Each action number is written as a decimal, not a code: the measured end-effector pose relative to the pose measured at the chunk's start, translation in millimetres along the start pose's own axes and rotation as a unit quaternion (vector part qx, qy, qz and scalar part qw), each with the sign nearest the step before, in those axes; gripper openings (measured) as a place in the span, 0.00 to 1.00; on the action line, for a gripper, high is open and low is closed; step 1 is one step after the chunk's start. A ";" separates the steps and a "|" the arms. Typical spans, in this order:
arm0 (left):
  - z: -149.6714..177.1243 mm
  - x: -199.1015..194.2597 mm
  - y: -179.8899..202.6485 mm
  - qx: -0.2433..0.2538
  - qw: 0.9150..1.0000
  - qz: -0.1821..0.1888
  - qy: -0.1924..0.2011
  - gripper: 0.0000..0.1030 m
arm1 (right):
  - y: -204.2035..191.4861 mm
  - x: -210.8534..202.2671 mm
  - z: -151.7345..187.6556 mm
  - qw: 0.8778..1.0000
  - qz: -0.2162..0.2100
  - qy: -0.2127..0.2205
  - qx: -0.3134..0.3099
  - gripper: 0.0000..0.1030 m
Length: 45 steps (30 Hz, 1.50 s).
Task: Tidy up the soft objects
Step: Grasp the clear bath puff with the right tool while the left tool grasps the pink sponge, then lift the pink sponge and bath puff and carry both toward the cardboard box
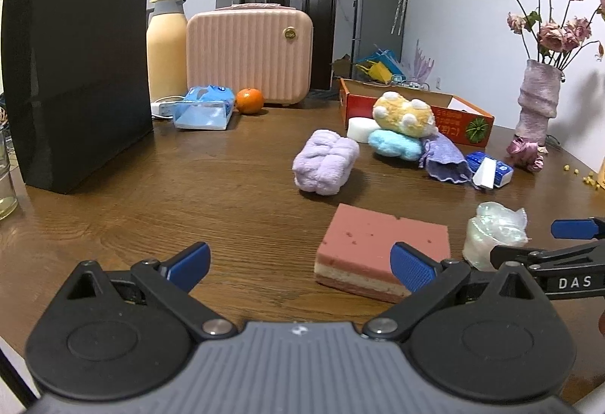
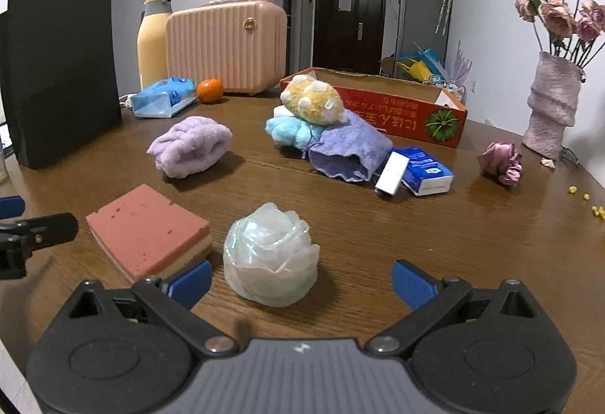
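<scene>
Soft things lie on a brown wooden table [image 1: 196, 187]. A pink layered sponge [image 1: 378, 247] sits just ahead of my open, empty left gripper [image 1: 300, 268]; its right finger overlaps the sponge's near corner. A pale crumpled mesh ball [image 2: 270, 255] lies just ahead of my open, empty right gripper [image 2: 301, 281]. A lilac rolled towel [image 2: 189, 145] lies further back. A yellow plush [image 2: 314, 100], a blue plush [image 2: 289, 132], a white sponge [image 1: 361, 128] and a purple cloth [image 2: 349, 153] are piled by a red cardboard box [image 2: 401, 109].
A black paper bag [image 1: 75, 73] stands at the left. A pink case [image 1: 249, 55], a yellow flask [image 1: 166, 47], a blue wipes pack [image 1: 204, 107] and an orange [image 1: 249, 100] stand behind. Blue tissue packs [image 2: 423, 170], a fabric rose [image 2: 501, 162] and a vase [image 2: 552, 107] are at the right.
</scene>
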<state>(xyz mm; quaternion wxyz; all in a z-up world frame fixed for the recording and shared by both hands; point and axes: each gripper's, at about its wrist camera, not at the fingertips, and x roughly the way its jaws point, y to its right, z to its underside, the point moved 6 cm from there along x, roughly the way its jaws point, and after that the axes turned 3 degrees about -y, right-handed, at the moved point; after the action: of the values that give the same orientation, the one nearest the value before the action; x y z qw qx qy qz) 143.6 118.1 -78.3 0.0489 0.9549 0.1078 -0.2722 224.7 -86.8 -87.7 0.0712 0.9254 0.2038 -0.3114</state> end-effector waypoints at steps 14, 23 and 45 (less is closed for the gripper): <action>-4.2 17.6 5.6 0.003 1.000 0.016 -0.015 1.00 | -9.2 33.0 -9.8 0.999 -0.046 -0.016 -0.012 0.44; -9.4 25.6 17.8 0.009 0.999 0.035 -0.028 1.00 | 1.5 26.6 -12.2 0.998 -0.055 0.007 0.004 0.40; -18.4 76.7 72.6 0.071 0.987 0.083 -0.114 1.00 | 56.5 19.4 -6.9 0.997 -0.033 0.035 0.059 0.40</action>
<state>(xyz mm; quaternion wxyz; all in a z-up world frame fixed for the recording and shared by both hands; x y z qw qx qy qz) 233.4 64.1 -100.8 0.0153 0.9244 0.0021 -0.3810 266.3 -129.8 -93.7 -0.0006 0.9310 0.2179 -0.2928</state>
